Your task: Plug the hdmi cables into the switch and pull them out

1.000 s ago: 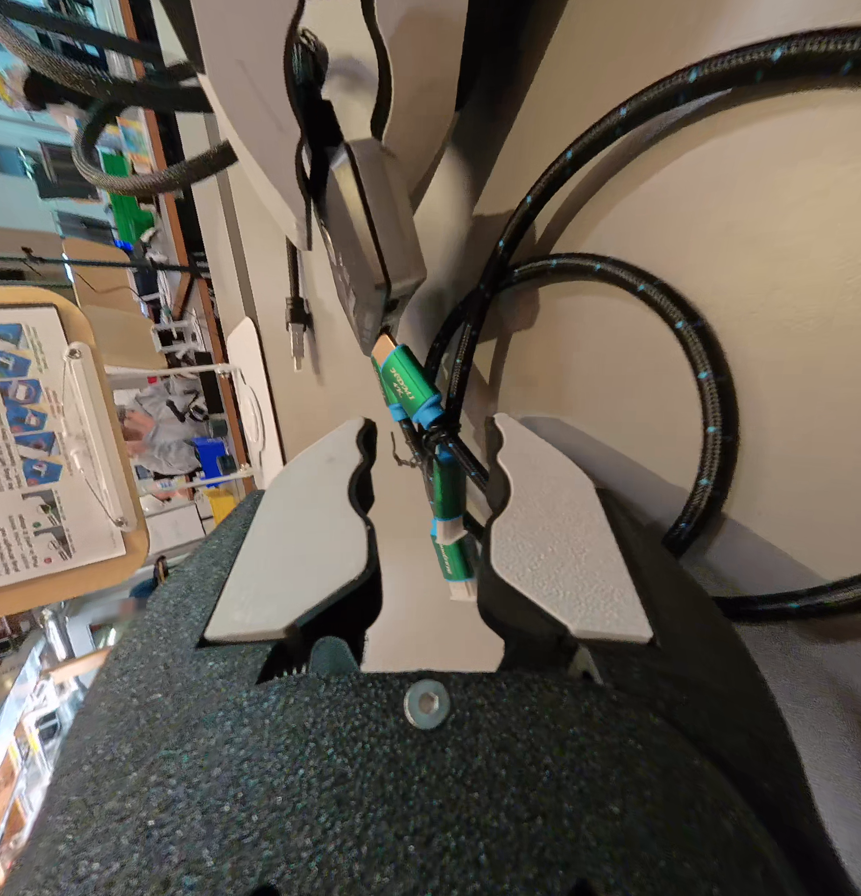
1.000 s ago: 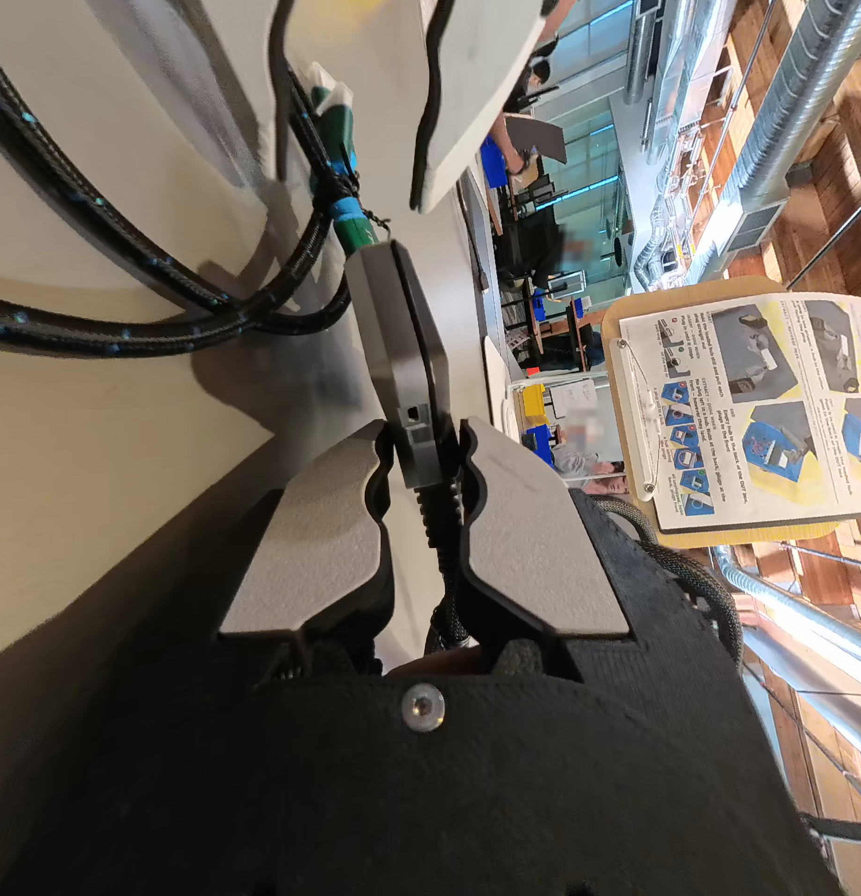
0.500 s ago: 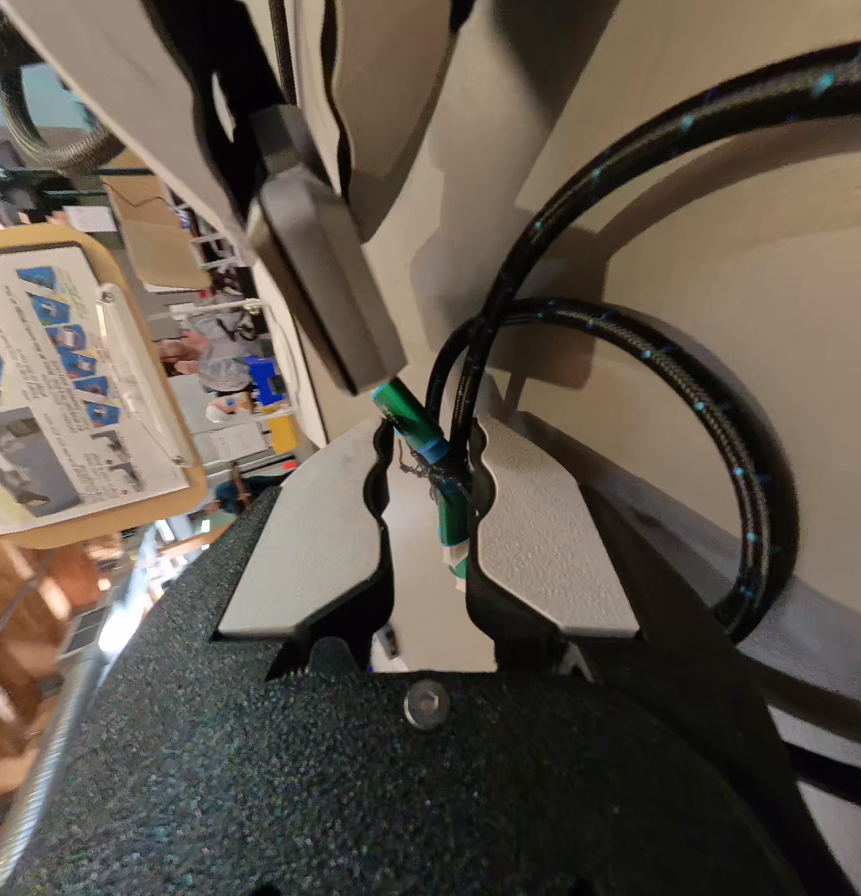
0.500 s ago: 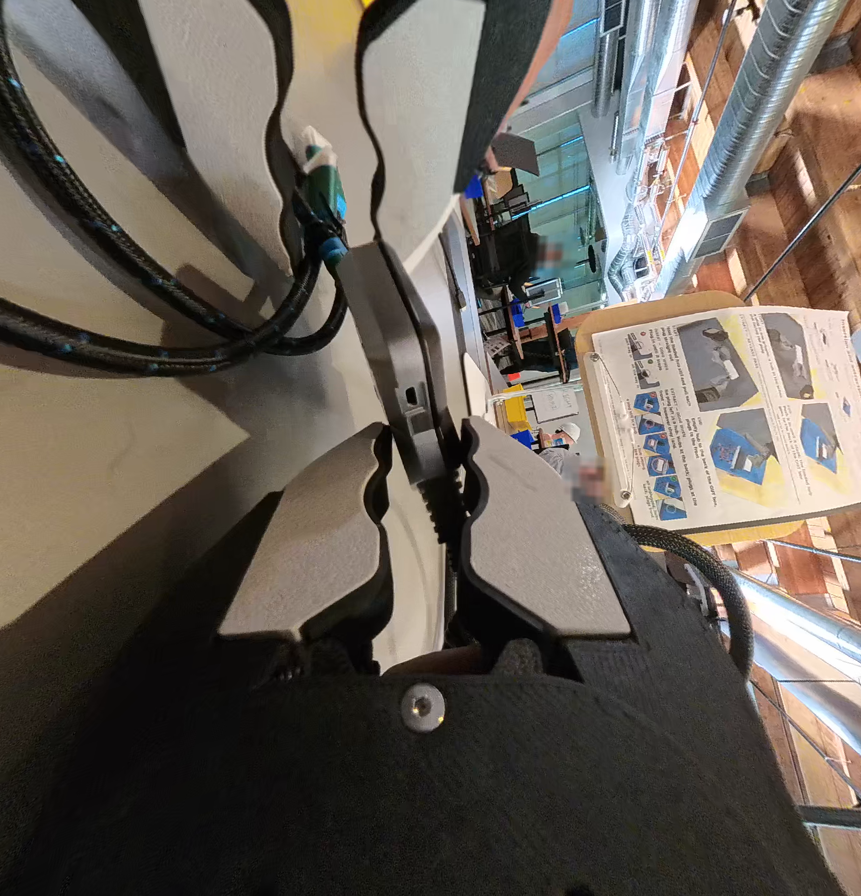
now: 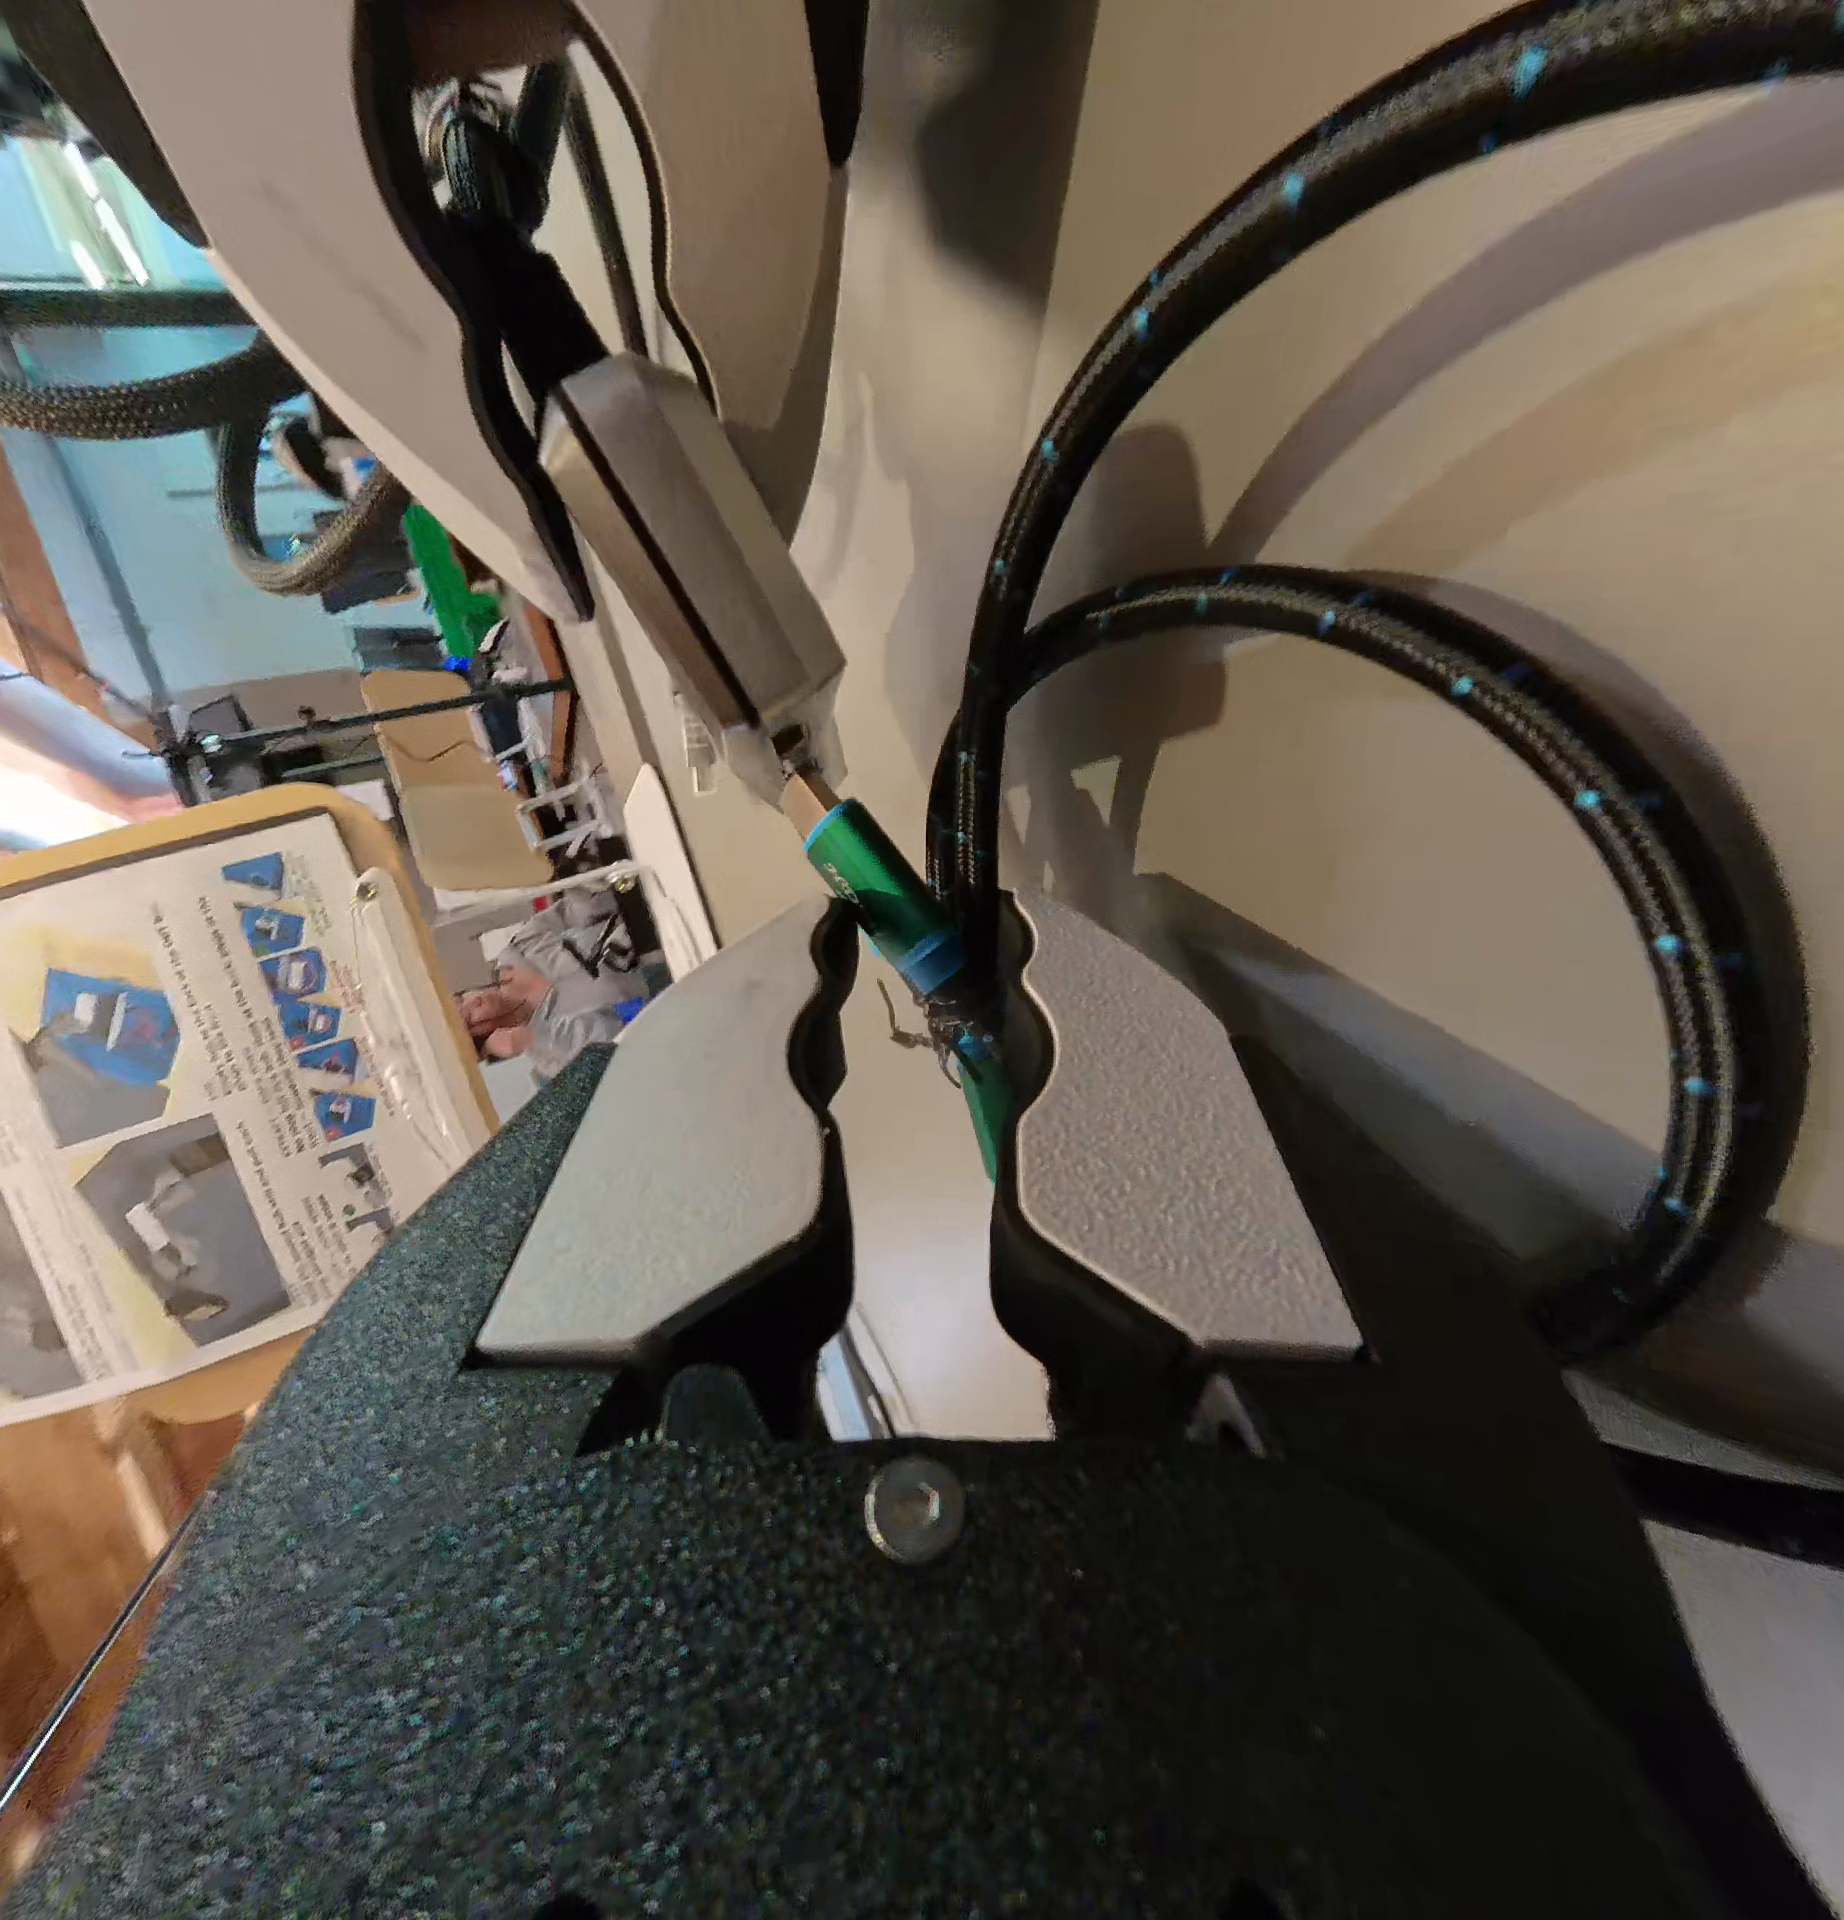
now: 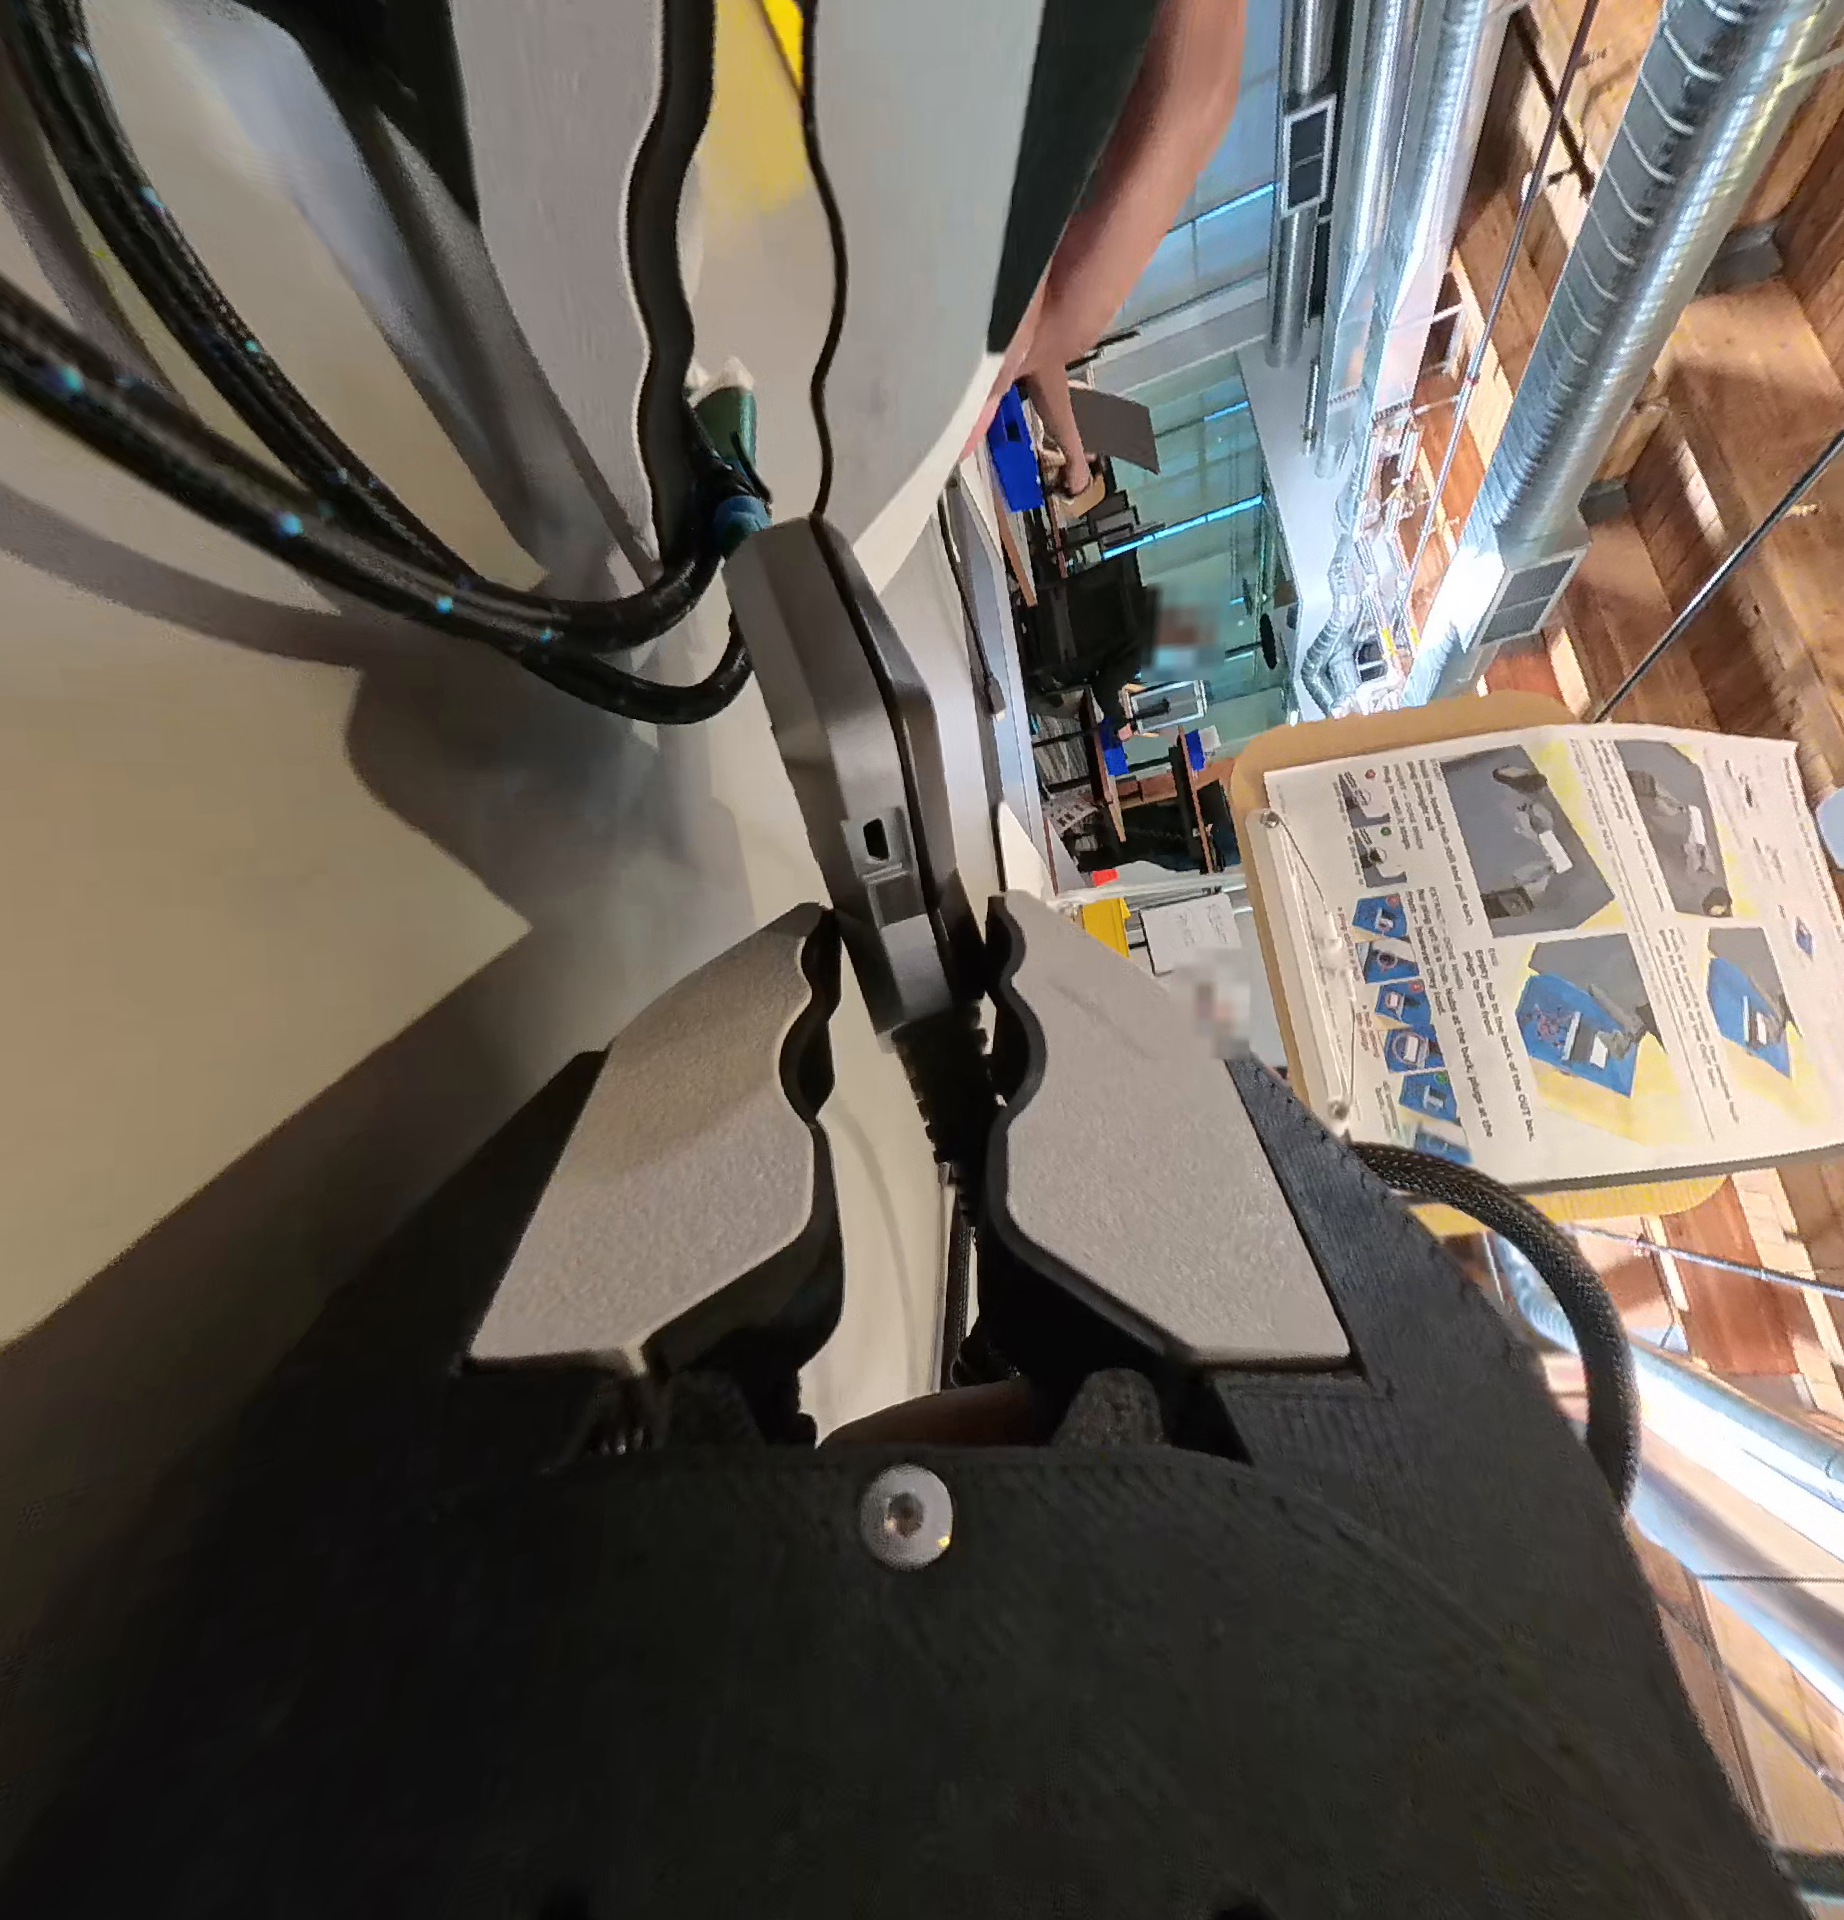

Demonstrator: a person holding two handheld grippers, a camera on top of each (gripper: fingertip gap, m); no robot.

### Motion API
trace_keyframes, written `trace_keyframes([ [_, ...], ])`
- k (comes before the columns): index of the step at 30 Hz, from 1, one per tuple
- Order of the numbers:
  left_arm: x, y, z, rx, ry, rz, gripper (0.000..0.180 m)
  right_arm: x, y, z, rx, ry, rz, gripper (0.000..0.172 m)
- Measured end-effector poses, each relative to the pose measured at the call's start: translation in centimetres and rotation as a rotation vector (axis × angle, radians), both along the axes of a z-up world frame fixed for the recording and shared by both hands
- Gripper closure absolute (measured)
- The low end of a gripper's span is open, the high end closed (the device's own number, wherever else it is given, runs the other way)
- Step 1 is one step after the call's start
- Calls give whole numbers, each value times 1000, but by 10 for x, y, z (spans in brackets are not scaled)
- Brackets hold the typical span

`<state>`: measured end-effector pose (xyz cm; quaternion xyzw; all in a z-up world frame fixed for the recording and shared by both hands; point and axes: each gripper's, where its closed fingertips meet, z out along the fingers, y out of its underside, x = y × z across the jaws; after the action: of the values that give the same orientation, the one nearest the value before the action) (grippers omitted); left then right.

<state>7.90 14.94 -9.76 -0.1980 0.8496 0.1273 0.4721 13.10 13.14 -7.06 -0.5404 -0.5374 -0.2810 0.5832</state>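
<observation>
Jaws of your left gripper (image 5: 923, 997) clench the green plug (image 5: 882, 883) and the black braided cable (image 5: 1583, 810) bunched beside it, the plug's metal tip entering the grey hub (image 5: 689, 561). Your right gripper (image 6: 907, 987) clamps that hub (image 6: 845, 748) at its cable end, both pads pressed on. Both hover above the pale surface (image 5: 1520, 468). A clipboard (image 6: 1583, 935) stands farther right.
</observation>
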Motion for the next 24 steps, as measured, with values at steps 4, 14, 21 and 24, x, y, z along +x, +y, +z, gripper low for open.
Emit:
trace_keyframes([
  [4, -9, -5, -2, -70, 43, -40, 154, -10, -4, 1, 43, -66, 26, 146],
  [14, -19, -10, -3, -12, 80, -136, 155, -26, -13, 4, 137, -236, 59, 146],
  [21, -14, -11, 1, 20, 27, -151, 156, -24, -14, 6, 122, -217, 58, 147],
  [24, -11, -10, 3, 38, -4, -135, 157, -22, -14, 7, 103, -193, 43, 148],
])
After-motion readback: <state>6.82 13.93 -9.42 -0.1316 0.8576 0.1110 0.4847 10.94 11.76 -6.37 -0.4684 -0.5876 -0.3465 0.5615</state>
